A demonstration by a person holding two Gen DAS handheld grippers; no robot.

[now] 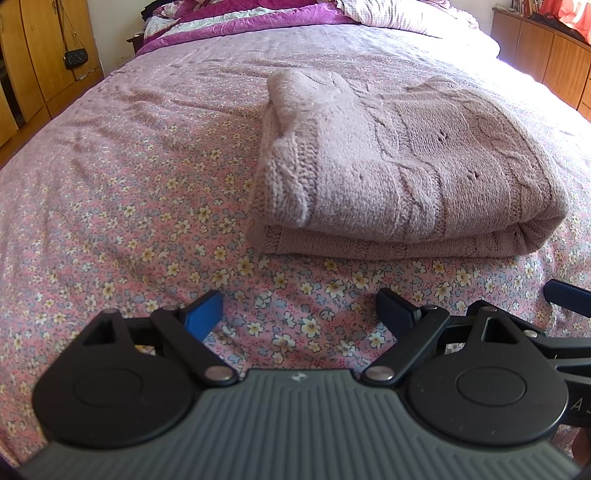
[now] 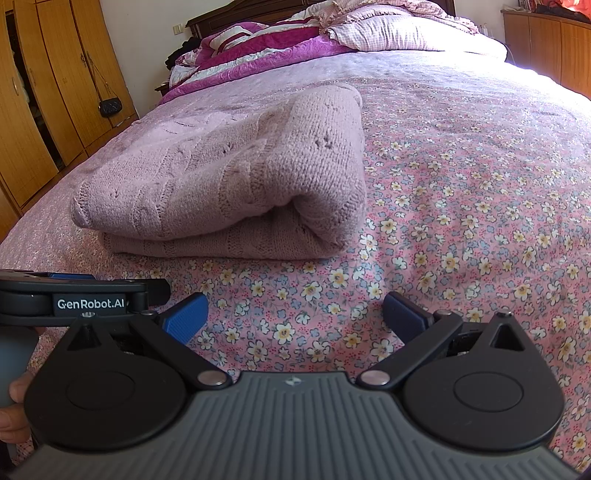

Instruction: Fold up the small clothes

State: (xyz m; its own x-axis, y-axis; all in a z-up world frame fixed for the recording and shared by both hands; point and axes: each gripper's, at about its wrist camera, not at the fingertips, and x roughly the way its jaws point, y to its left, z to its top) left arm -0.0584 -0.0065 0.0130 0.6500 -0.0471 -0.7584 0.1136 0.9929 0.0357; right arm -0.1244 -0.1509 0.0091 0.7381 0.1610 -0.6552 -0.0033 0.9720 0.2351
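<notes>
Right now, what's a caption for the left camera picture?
Open left tool above flowery bedsheet, facing folded pink sweater.

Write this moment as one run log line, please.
sweater: folded, on bed | left hand-held gripper: open, empty | right hand-held gripper: open, empty | contact: none

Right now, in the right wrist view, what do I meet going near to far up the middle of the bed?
Open right gripper → bare floral sheet → folded pink knit sweater → magenta quilt → checked pillow → dark headboard.
</notes>
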